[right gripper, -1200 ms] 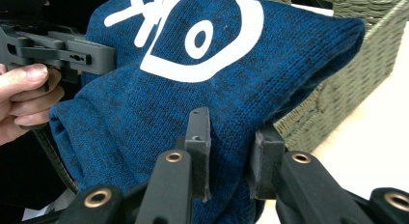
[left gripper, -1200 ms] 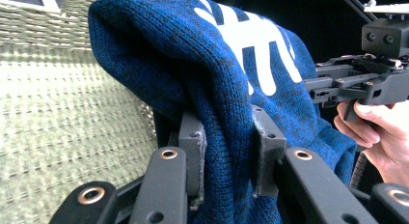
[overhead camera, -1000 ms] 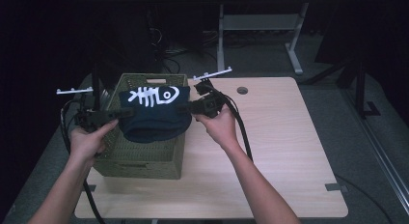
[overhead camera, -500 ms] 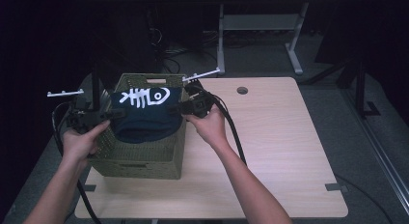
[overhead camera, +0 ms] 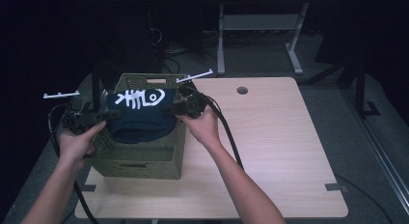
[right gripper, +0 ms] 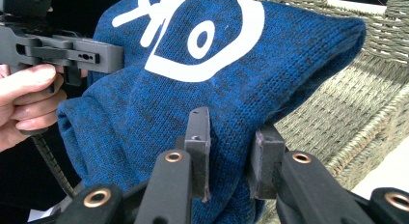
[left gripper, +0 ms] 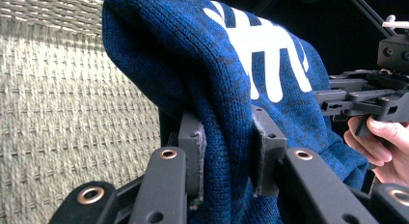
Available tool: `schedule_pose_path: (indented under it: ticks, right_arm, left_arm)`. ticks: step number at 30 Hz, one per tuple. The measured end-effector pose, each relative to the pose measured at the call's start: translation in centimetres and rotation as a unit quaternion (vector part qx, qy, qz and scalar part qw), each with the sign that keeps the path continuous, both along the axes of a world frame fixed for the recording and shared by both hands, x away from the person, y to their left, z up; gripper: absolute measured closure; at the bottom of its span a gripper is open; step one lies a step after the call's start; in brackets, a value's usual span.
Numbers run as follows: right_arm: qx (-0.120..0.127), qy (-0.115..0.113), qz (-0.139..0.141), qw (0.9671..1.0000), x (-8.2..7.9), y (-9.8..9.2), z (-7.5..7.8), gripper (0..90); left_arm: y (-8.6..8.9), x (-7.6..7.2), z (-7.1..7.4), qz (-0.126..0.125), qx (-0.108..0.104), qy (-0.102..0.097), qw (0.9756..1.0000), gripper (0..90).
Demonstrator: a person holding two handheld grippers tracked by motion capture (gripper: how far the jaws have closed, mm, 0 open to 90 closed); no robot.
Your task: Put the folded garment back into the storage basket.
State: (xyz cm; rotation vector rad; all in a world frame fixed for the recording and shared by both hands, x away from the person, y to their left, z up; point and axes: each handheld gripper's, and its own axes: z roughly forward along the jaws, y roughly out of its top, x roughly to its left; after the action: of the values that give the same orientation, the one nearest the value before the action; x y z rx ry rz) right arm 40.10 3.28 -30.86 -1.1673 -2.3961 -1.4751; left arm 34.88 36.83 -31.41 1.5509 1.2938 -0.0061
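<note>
Over the last second both hands had carried the dark blue knitted garment with a white fish-skeleton print toward the left edge of the worktop and a little lower, so that it now hung stretched over the open top of the olive-green woven basket. The left gripper had its fingers clamped on a fold of the knit at one edge, and the right gripper pinched the opposite edge the same way. That looked like the approach to lowering the garment into the basket, with release not yet begun. The basket stood at the left end of the pale wooden worktop, whose right part lay bare. The basket's rim and the trailing black cables were what could snag the cloth.
</note>
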Motion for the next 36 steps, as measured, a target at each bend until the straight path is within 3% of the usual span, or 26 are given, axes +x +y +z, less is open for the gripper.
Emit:
schedule_pose_path:
  ticks: [25, 36]
  right_arm:
    - [-0.006, 0.017, 0.001, 0.9998, 1.1, 2.4, -2.3, 73.2]
    - [-0.014, 0.034, -0.008, 0.9993, 1.5, 3.1, -3.9, 72.8]
  left_arm:
    - [2.0, 0.8, -2.4, 0.017, 0.004, 0.022, 0.9996, 70.4]
    - [2.1, 1.3, -3.8, 0.023, 0.012, 0.042, 0.9988, 67.2]
